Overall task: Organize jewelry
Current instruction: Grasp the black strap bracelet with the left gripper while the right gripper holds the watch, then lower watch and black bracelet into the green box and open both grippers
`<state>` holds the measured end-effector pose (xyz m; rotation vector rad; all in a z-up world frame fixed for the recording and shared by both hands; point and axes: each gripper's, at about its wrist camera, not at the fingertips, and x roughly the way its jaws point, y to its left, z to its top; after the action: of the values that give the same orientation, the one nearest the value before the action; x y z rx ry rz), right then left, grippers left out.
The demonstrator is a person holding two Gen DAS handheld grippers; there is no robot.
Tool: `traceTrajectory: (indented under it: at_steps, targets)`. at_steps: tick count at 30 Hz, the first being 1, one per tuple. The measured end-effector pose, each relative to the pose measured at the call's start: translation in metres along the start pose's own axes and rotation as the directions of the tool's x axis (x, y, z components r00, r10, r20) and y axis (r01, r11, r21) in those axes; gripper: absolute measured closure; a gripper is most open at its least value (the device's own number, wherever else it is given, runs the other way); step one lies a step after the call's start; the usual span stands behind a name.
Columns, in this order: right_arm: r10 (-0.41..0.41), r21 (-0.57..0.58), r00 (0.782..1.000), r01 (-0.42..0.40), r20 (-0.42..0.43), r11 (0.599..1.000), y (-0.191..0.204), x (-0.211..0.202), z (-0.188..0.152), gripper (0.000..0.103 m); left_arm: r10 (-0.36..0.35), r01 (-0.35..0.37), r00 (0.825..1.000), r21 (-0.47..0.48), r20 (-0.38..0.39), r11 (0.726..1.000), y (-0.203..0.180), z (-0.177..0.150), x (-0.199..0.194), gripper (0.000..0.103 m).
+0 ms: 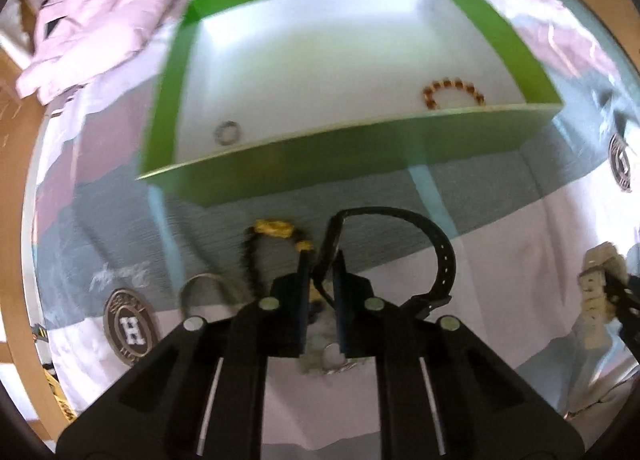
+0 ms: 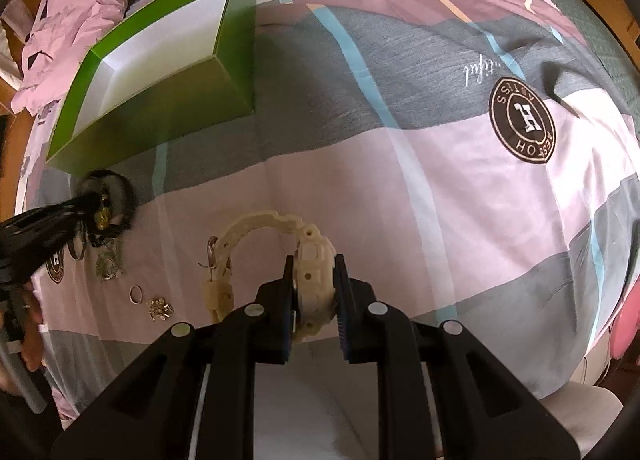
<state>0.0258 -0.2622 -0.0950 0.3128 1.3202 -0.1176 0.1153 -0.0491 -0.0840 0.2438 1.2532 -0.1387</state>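
Green box (image 1: 352, 156) on the bed, two pieces already inside.
A beaded bracelet (image 1: 452, 94) and a ring (image 1: 227, 133) lie on its white floor. The left claw (image 1: 322, 284) pinches a black strap (image 1: 436, 256) just before the box; the right claw (image 2: 314, 288) grips a cream watch (image 2: 312, 260) on the bedsheet (image 2: 400, 200), with loose jewelry (image 2: 136, 294) nearby.

A bedroom in a home, plainly. Ahead of both grippers, a bed spread with a patchwork duvet cover (image 2: 400, 180) in pink, grey and white, printed with round crest badges (image 2: 522, 125). Further ahead and to the left, a crumpled pink pillow (image 1: 100, 16) by the green box (image 1: 352, 164). Beyond the bedding's edges, wooden flooring (image 1: 16, 196) all round.
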Motion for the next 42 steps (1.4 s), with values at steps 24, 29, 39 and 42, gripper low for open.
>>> traceTrajectory:
  at_steps: [24, 29, 39, 42]
  targets:
    - [0.160, -0.206, 0.986, -0.149, 0.036, 0.967, 0.063, 0.033, -0.019, 0.085, -0.061, 0.072, 0.997, -0.214, 0.057, 0.974, 0.066, -0.093, -0.021, 0.093]
    - [0.142, -0.191, 0.989, -0.132, 0.043, 0.973, 0.062, 0.035, -0.016, 0.085, -0.050, 0.058, 0.998, -0.212, 0.042, 0.976, 0.059, -0.091, -0.018, 0.093]
    - [0.174, -0.181, 0.960, -0.135, 0.220, 0.974, 0.085, -0.011, 0.037, 0.085, -0.031, 0.079, 0.973, -0.208, 0.227, 0.975, 0.054, -0.025, -0.084, 0.093]
    - [0.199, -0.143, 0.936, -0.163, 0.289, 0.976, 0.092, -0.027, 0.064, 0.085, -0.082, 0.140, 0.963, -0.214, 0.258, 0.967, 0.058, 0.002, -0.088, 0.093]
